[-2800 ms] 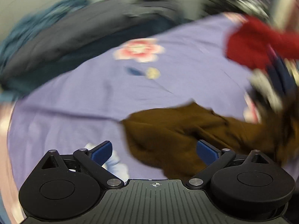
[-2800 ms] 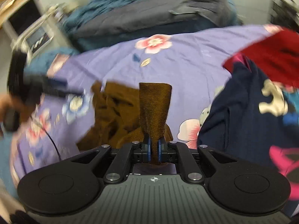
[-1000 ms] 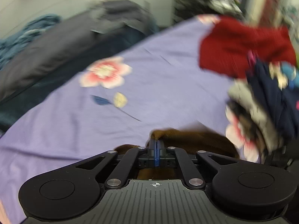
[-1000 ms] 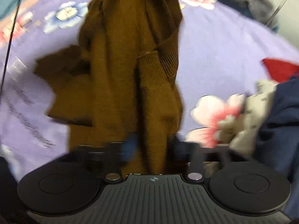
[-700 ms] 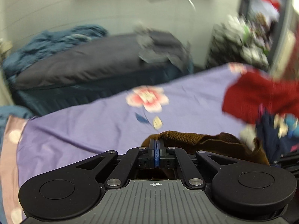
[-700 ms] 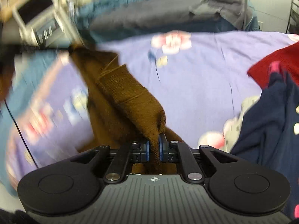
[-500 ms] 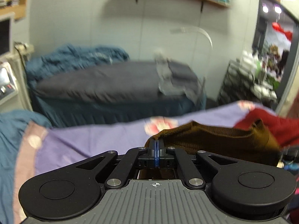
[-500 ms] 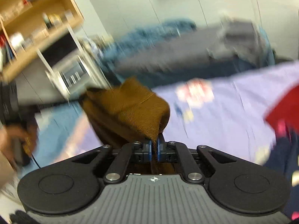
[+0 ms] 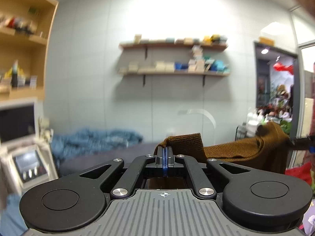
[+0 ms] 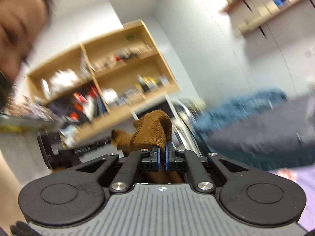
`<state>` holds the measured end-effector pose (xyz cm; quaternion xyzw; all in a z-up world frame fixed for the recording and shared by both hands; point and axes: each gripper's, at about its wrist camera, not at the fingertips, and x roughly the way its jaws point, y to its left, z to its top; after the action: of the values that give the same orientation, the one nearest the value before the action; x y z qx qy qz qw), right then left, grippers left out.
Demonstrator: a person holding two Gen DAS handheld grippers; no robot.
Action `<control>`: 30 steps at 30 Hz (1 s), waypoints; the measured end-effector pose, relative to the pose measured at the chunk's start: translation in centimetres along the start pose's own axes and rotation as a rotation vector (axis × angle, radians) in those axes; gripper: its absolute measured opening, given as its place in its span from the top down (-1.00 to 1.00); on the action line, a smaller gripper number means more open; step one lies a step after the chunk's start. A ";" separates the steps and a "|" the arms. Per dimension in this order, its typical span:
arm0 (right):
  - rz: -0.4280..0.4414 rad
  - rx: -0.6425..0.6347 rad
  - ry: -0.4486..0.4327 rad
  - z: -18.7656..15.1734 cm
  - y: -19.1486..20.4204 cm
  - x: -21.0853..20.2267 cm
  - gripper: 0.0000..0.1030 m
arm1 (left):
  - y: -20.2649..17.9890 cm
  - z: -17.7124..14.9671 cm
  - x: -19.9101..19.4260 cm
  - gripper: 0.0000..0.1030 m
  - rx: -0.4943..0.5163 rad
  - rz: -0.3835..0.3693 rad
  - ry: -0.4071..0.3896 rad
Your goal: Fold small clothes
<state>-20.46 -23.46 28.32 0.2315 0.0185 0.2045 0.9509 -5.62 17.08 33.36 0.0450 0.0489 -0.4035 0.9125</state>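
1. Grippers are both pointing roughly level toward the far wall, well above the bedding.
2. Left gripper (image 9: 165, 162) is pinching a corner of the brown knit garment (image 9: 242, 151); its blue pads are meeting with only the cloth edge between them.
3. From that pinch the garment is running right across the left wrist frame as a taut ribbed band and ending in a bunched fold at right centre, where a dark bar-like part at the frame edge is meeting it.
4. Right gripper (image 10: 161, 158) is clamping another part of the same garment (image 10: 151, 133); knit is filling the narrow slot between its blue pads and puffing up above them in a rounded lump.
5. Garment fabric is looking thick and fine-ribbed, rust-brown, soft at the folds.
6. In the right wrist frame the view is sitting tilted and blurred; part of a person is showing at upper left, out of focus.
7. A light wooden bookcase (image 10: 126, 63) with cluttered shelves is filling centre left there.
8. Two wall shelves (image 9: 173, 59) on black brackets are holding small boxes, centre of the left wrist frame.
9. A rumpled blue blanket (image 9: 94, 139) is lying on dark grey bedding, lower left of centre.
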 end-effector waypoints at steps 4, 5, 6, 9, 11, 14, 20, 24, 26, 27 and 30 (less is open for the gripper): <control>0.046 0.026 -0.142 2.8 -2.1 0.7 0.86 | -0.9 2.6 0.5 0.31 0.056 -0.020 -0.148; 0.022 0.023 -0.139 2.9 -3.2 2.3 0.86 | -0.7 2.8 1.3 0.30 0.057 -0.017 -0.157; -0.012 0.026 -0.121 2.8 -4.1 3.4 0.86 | -0.4 2.8 2.3 0.30 0.051 -0.009 -0.163; -0.159 0.066 -0.014 1.3 -8.1 7.3 0.86 | 1.1 0.8 7.8 0.29 0.028 0.049 -0.086; -0.285 0.033 0.068 -1.3 -11.1 10.9 0.86 | 2.7 -2.0 12.8 0.27 -0.020 0.077 0.022; -0.475 0.045 0.194 -6.8 -16.6 16.7 0.68 | 4.6 -7.8 20.8 0.15 -0.041 0.156 0.207; -0.772 0.118 0.428 -17.7 -20.9 20.7 -0.04 | 9.6 -23.7 29.9 -1.00 -0.178 0.374 0.625; -0.755 0.110 0.546 -22.7 -19.2 16.7 -0.24 | 11.7 -31.0 26.6 -1.00 -0.168 0.429 0.790; -0.766 0.085 0.625 -24.8 -18.8 14.2 -0.24 | 12.7 -32.9 23.6 -1.00 -0.177 0.458 0.816; -0.780 0.073 0.654 -25.6 -18.5 13.3 -0.24 | 13.4 -33.6 21.8 -1.00 -0.184 0.489 0.824; -0.807 0.040 0.719 -26.3 -16.9 11.4 -0.24 | 15.5 -34.6 17.0 -1.00 -0.219 0.606 0.837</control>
<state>-6.99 -21.18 -2.02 0.1395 0.4340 -0.1109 0.8831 15.39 19.25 -2.37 0.1186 0.4358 -0.0617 0.8901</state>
